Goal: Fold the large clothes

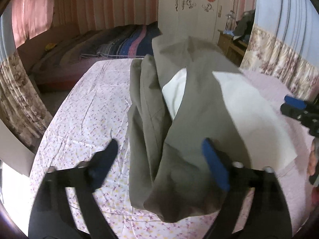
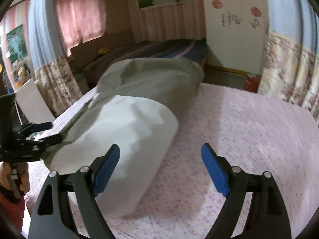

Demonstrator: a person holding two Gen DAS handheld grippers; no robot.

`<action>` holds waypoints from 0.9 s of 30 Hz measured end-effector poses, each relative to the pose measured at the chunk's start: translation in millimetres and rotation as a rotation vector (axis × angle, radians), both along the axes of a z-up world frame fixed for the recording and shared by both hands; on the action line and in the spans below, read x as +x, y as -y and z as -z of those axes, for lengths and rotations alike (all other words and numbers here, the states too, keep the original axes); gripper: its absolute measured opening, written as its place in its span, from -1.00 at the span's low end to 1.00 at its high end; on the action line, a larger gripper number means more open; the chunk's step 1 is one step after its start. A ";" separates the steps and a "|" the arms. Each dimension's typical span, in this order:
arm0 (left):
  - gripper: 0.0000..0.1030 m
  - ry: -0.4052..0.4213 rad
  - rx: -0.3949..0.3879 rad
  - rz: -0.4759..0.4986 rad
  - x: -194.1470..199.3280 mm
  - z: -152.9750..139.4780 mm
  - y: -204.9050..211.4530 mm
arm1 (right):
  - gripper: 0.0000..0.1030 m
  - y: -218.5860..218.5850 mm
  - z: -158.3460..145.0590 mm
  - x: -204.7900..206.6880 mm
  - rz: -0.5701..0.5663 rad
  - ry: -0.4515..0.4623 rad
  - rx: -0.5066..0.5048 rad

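Observation:
A large olive-grey garment (image 1: 189,83) with a white lining (image 1: 249,109) lies bunched along the flowered sheet (image 1: 89,109) of the bed. My left gripper (image 1: 159,141) is open at the garment's near end. One of its fingers is over the sheet, the other over the cloth, and neither pad presses on the fabric. In the right wrist view the garment (image 2: 151,73) stretches away to the left, its white lining (image 2: 129,123) nearest. My right gripper (image 2: 160,155) stands open just right of that lining above the sheet (image 2: 249,129), with nothing between its fingers. The left gripper (image 2: 39,133) shows at the garment's left end.
A second bed with a striped blanket (image 1: 123,43) lies beyond the sheet. A white wardrobe (image 1: 195,10) and a wooden nightstand (image 1: 231,41) stand at the back. Flowered curtains (image 1: 279,59) hang to the right. A person's hand (image 2: 10,175) holds the left gripper's handle.

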State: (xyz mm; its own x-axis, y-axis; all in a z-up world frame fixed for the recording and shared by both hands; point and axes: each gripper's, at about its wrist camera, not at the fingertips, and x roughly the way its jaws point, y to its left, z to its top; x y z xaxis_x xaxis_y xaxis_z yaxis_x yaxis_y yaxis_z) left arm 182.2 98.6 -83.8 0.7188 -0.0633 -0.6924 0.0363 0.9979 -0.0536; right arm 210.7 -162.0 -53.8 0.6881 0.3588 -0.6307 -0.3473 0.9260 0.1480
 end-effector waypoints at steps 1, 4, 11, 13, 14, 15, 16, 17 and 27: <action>0.83 0.008 -0.011 0.008 -1.8 -3.3 1.1 | 0.63 2.5 2.5 1.1 0.011 -0.011 0.005; 0.89 0.007 -0.029 0.030 -1.4 -6.3 6.9 | 0.63 8.9 11.2 7.6 0.031 -0.045 0.032; 0.89 -0.025 -0.059 0.073 9.1 0.0 25.7 | 0.63 3.1 19.2 12.4 0.012 -0.058 0.031; 0.89 -0.026 -0.048 0.071 11.0 1.5 25.9 | 0.57 3.6 21.1 13.7 -0.004 -0.067 0.041; 0.89 -0.027 -0.040 0.066 12.1 1.5 25.2 | 0.50 3.0 24.3 15.2 -0.026 -0.089 0.056; 0.89 -0.029 -0.023 0.054 12.0 3.0 22.8 | 0.35 1.7 27.1 16.4 -0.043 -0.112 0.075; 0.89 -0.033 -0.013 0.049 12.3 4.3 20.9 | 0.27 -1.4 29.9 16.9 -0.057 -0.127 0.091; 0.89 -0.037 -0.004 0.043 12.4 5.6 18.0 | 0.26 -4.6 31.1 16.2 -0.064 -0.124 0.084; 0.91 -0.096 0.061 -0.010 18.1 33.1 -4.6 | 0.20 -64.6 51.7 30.2 -0.176 -0.126 -0.072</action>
State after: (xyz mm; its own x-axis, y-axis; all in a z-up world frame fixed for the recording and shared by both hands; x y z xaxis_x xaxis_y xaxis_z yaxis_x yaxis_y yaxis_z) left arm 200.2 103.1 -116.9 0.6493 -0.0124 -0.7604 0.0244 0.9997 0.0045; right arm 241.0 -97.4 -105.4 0.5329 0.4177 -0.7359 -0.4873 0.8625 0.1366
